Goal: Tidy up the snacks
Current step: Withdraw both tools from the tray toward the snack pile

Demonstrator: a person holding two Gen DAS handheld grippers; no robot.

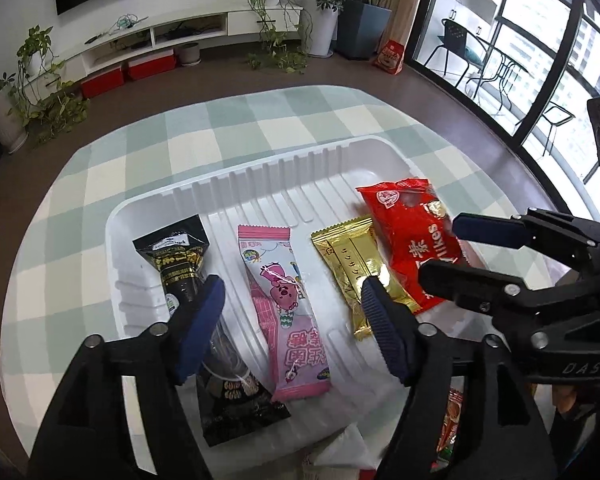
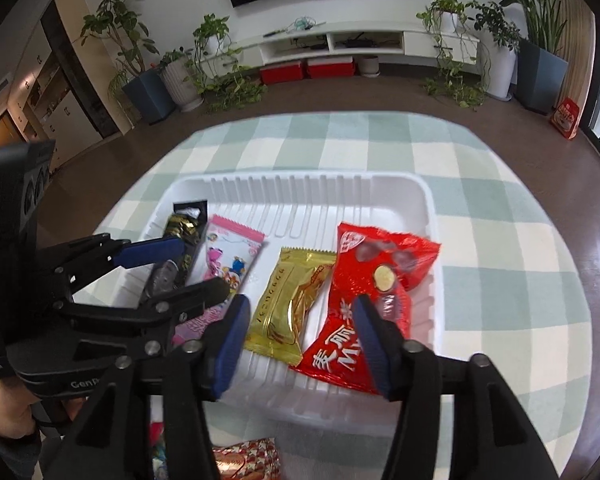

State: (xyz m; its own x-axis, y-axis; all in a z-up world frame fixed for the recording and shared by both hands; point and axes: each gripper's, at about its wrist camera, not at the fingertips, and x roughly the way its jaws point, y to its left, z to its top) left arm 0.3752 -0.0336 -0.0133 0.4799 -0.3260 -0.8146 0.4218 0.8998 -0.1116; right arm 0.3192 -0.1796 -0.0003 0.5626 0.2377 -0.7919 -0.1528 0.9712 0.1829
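Four snack packs lie side by side in a white ribbed tray: a black pack, a pink cartoon pack, a gold pack and a red pack. My left gripper hovers open above the pink pack, one finger over the black pack. My right gripper hangs open above the gold and red packs. Neither gripper's pads press on anything.
The tray rests on a round table with a green-and-cream checked cloth. More snack wrappers lie at the table's near edge. A hand holds the left gripper. Plants and a TV bench stand beyond.
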